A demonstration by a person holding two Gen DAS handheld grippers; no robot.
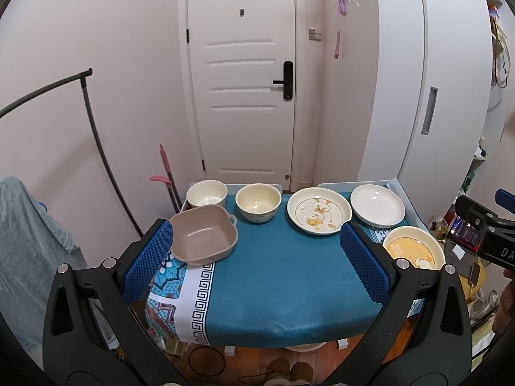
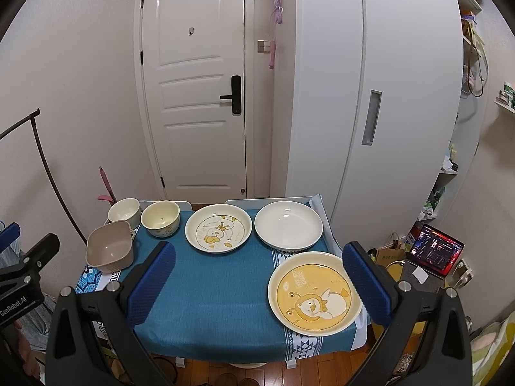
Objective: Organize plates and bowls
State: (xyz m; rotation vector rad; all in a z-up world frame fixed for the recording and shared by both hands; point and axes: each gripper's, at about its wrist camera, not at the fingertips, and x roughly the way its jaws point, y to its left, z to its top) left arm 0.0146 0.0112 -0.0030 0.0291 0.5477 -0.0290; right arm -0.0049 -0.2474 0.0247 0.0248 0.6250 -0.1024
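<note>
on the small table (image 2: 225, 305) covered with a blue cloth, 3 bowls and 3 plates are seen. at the far left stand the white bowl (image 1: 207, 193) and the cream bowl (image 1: 258, 202), with the square beige bowl (image 1: 202, 238) nearer, at the left edge. the duck plate (image 2: 218, 227) and the plain white plate (image 2: 288, 225) lie side by side at the back; the yellow plate (image 2: 314, 292) lies at the near right corner, its rim close to the table edge.

the left gripper (image 1: 257, 263) is held above the near edge with its jaws wide apart and nothing between them. the right gripper (image 2: 259, 284) is likewise spread wide and empty, its right finger just beside the yellow plate.

the plates and round bowls are judged to be glazed ceramic: stiff, fairly heavy, slippery and breakable. a plate would best be pinched across its raised rim, a bowl over its wall. the beige bowl looks like light plastic and could be taken by a side wall or its small handle.
</note>
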